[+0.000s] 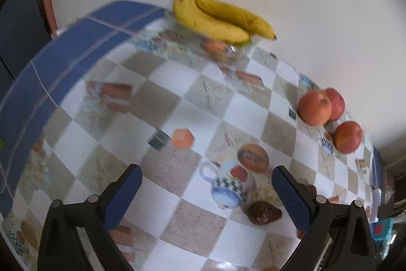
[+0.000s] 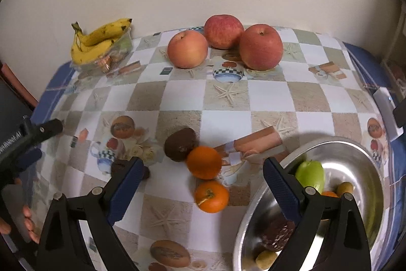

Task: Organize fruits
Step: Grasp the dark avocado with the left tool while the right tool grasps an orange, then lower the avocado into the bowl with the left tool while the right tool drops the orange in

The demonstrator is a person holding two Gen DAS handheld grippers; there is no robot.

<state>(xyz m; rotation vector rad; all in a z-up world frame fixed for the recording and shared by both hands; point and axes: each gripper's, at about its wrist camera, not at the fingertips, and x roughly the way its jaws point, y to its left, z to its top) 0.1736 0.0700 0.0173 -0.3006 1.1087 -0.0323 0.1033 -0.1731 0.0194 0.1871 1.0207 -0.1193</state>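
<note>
Table (image 2: 228, 98) holds three apples (image 2: 261, 47), two oranges (image 2: 204, 162), two bananas (image 2: 99, 42).

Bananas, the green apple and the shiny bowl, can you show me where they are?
bananas (image 2: 97, 42), right wrist view, middle of the bunch.
green apple (image 2: 311, 175), right wrist view, its front skin.
shiny bowl (image 2: 355, 169), right wrist view, bare inner wall.
</note>
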